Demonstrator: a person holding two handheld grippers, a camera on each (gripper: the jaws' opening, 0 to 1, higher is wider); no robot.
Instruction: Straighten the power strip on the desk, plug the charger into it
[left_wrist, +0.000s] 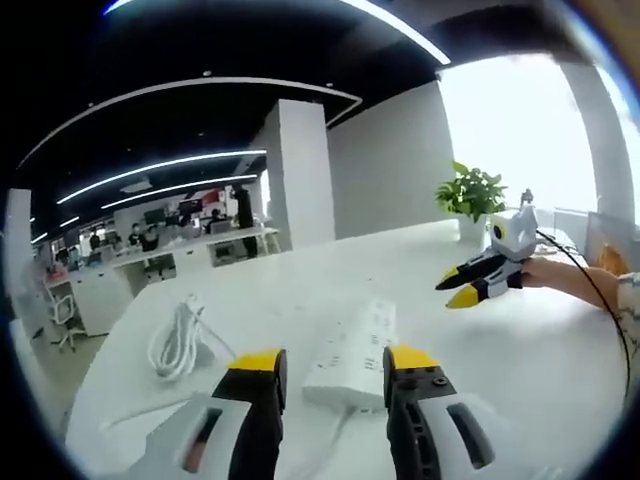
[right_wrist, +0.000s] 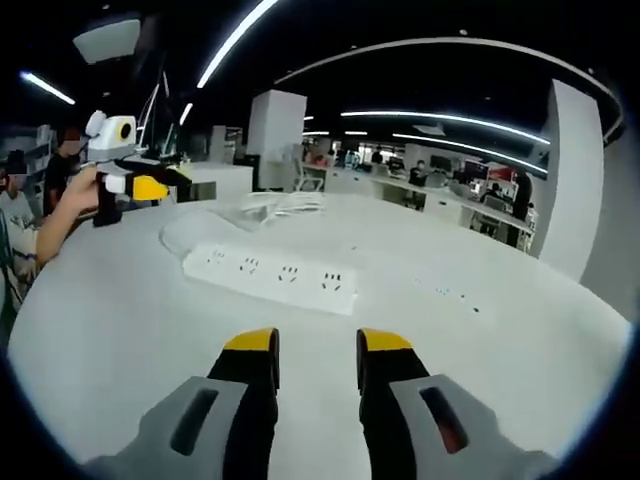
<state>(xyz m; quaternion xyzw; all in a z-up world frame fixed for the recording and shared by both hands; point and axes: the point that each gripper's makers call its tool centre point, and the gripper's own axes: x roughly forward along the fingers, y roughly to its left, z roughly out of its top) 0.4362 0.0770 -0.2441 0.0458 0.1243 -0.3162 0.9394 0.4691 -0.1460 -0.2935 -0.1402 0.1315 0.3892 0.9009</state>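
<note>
We see our left gripper (left_wrist: 336, 365) as two black jaws with yellow tips, grey housings with dark slots behind them, and small screws on one jaw. Our right gripper (right_wrist: 316, 345) looks the same: black jaws, yellow tips, grey slotted housings. Seen from outside, it carries a white body and a thin black cable (left_wrist: 600, 300).

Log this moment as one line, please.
left gripper: open, empty | right gripper: open, empty | power strip: untouched on desk | coiled cable: beside strip
</note>
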